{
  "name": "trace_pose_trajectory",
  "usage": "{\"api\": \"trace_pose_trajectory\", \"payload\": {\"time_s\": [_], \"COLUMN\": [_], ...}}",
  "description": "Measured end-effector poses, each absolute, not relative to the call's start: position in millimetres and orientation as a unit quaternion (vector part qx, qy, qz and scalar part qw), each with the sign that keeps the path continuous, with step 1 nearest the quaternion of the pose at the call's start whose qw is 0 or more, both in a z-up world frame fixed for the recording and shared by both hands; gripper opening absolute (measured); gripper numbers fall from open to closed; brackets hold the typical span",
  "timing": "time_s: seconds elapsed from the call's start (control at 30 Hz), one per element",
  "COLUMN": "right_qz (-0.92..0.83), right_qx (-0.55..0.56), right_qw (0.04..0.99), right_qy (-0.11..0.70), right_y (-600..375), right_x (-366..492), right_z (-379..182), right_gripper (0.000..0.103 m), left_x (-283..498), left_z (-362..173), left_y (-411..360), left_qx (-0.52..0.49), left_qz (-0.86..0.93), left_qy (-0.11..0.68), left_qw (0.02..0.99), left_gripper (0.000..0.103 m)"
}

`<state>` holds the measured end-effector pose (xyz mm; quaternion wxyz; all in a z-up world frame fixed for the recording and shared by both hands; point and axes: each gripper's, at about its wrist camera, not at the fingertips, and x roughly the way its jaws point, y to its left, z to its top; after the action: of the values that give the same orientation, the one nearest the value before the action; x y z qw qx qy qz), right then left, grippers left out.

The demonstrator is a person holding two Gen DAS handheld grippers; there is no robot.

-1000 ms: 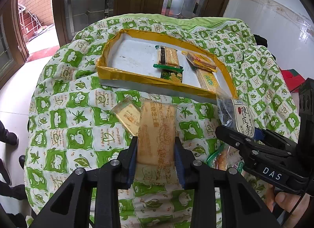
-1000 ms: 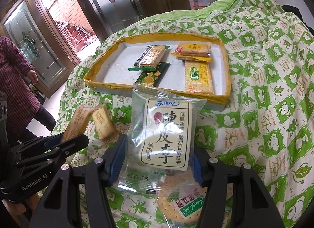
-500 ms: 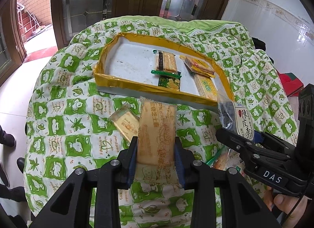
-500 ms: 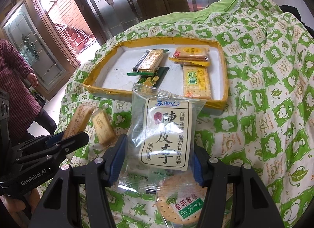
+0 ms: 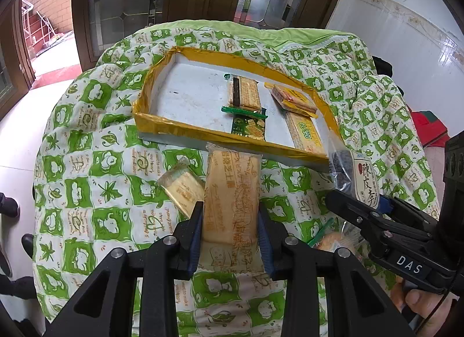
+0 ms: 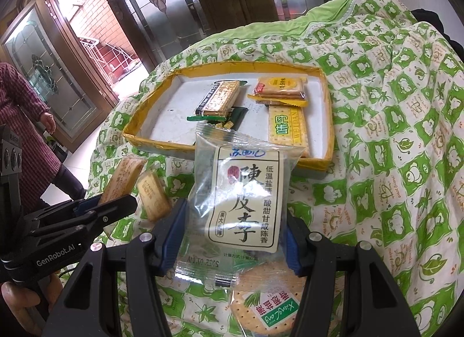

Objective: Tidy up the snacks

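Glass-panelled doors (image 5: 121,3) stand behind a mound covered by a green-and-white quilt (image 5: 95,145). On the quilt lies a shallow tray (image 5: 185,129) with yellow-taped walls. Inside it, toward its right half, are four packets: a cracker pack (image 5: 243,93) with a dark stripe, a green pack (image 5: 249,128) just in front of it, an orange-yellow pack (image 5: 293,99) near the right wall, and a yellow pack (image 6: 287,129) lying lengthwise below that one.

Left gripper (image 5: 230,221) has its jaws closed on a long tan biscuit pack (image 5: 232,192), gripped by its long sides, its far end reaching the tray's near wall. A smaller clear-wrapped biscuit (image 5: 182,186) lies on the quilt just left of it.

Right gripper (image 6: 235,235) has its jaws closed on a clear plum bag (image 6: 243,192) with a white label, held upright in front of the tray's near wall. Beneath it on the quilt lies a round cracker pack (image 6: 269,305) with a green label.

At the left edge of the right wrist view stands a person (image 6: 26,122) in a dark red striped top.
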<state>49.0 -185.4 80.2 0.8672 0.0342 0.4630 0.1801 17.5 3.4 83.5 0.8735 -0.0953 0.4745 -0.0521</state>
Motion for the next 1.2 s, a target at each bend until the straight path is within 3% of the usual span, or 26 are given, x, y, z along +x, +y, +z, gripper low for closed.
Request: {"api": "trace_pose_trajectory", "payload": {"time_s": [0.4, 1.2], "right_qz": [0.183, 0.168], "right_qx": [0.028, 0.02], "right_qw": [0.871, 0.871], "right_qy": [0.455, 0.46], "right_y": [-183, -186], "right_x": [57, 87], "right_z": [96, 102], "right_gripper": [0.058, 0.058], "left_x": [31, 57], "left_z": [88, 95], "left_y": [15, 16], "left_qx": [-0.128, -0.064], "left_qz": [-0.081, -0.077], "left_qy": [0.486, 0.49], "left_qw": [0.861, 0.866], "left_gripper": [0.035, 0.035]}}
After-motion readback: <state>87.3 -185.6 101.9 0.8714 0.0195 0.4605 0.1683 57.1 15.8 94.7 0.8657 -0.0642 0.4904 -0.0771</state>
